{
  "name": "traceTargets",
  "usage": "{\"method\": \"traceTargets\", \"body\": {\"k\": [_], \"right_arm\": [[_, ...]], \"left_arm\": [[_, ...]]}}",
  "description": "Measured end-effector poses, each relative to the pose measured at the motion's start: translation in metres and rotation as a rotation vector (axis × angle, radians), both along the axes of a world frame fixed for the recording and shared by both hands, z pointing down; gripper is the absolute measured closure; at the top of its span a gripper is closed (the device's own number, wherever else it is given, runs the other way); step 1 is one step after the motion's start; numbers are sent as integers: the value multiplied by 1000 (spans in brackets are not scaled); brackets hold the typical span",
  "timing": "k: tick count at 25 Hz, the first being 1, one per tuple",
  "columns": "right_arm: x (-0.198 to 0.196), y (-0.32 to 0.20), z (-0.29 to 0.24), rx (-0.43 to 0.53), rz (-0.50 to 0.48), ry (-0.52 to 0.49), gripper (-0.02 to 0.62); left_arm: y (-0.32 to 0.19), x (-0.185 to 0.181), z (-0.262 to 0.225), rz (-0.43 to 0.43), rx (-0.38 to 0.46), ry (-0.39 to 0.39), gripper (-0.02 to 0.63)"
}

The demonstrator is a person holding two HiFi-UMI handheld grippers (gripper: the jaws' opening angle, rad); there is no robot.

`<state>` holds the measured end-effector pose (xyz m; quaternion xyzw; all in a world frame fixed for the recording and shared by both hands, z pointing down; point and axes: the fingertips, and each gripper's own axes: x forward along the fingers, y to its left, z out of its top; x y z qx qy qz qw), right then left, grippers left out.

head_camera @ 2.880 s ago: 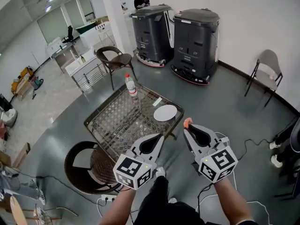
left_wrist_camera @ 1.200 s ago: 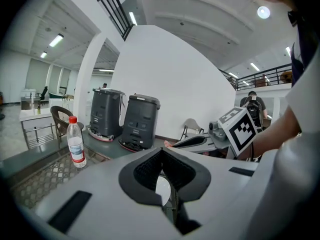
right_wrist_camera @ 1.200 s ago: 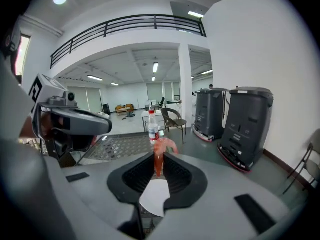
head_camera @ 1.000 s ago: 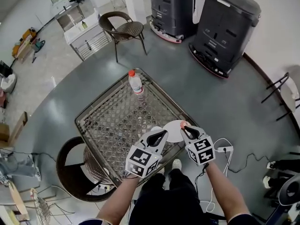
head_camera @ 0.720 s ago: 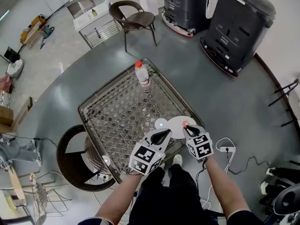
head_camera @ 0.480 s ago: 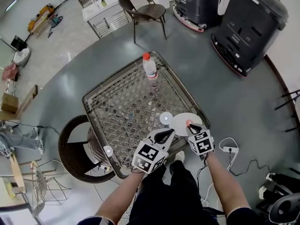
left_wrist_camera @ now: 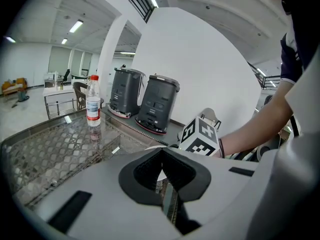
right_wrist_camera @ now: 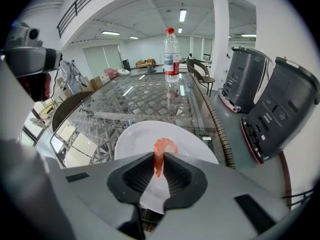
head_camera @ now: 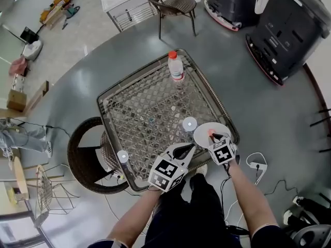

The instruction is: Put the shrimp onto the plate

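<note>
A pink shrimp (right_wrist_camera: 161,153) is pinched tail-down between the pads of my right gripper (right_wrist_camera: 159,158), which is shut on it. It hangs just above the near part of a white plate (right_wrist_camera: 141,140). From the head view the plate (head_camera: 205,130) sits at the near right corner of the glass table (head_camera: 150,112), with the shrimp (head_camera: 211,133) and right gripper (head_camera: 213,137) over it. My left gripper (head_camera: 190,148) hovers beside it over the table's near edge, shut and holding nothing; its fingertips (left_wrist_camera: 161,150) meet.
A water bottle with a red cap (head_camera: 176,66) stands at the table's far edge. A wicker chair (head_camera: 85,161) is tucked at the near left. Two dark grey machines (head_camera: 282,32) stand beyond on the right. A power strip and cable (head_camera: 256,165) lie on the floor.
Both grippers have come forward from off the table's corner to its near edge. The right one, still holding the shrimp, now hangs over the plate.
</note>
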<state>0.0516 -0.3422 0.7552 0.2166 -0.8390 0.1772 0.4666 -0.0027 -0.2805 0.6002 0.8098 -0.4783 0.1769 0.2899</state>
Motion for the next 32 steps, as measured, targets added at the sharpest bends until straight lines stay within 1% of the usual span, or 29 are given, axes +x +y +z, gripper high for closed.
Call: {"method": "traceTargets", "body": {"k": [2,9,16,18,20,23,25,28,29,32], "right_arm": [[-2,0,3,-8,-10,19,537],[-4,-2,5,16,-38,71,535],[-6,-3,7,10,-29,79,535],[-5,-2,6,0,-12,80,506],[-3,-4,-1,2,17,67,506],[-2,-4,-23,5,75,-3,506],[-1,-6,-45,31,103,-76,506],[-1,-5,-85,65,114,-194,508],[-1,-5,-98,82,121,-226,519],[1,-9,-132,139,161,-305,589]], "left_arm": [[2,-1,2,-5,-6,2,597],[6,-6,-1,-18,-2,10,597],[10,-7,-6,-10,10,16,597],[10,-7,-11,-3,18,17,597],[9,-7,-16,3,30,20,597],[9,-6,-22,13,48,26,597],[9,-3,-28,25,62,31,597],[5,3,-40,44,89,42,597],[4,4,-44,50,98,46,597],[0,8,-55,67,123,52,597]]}}
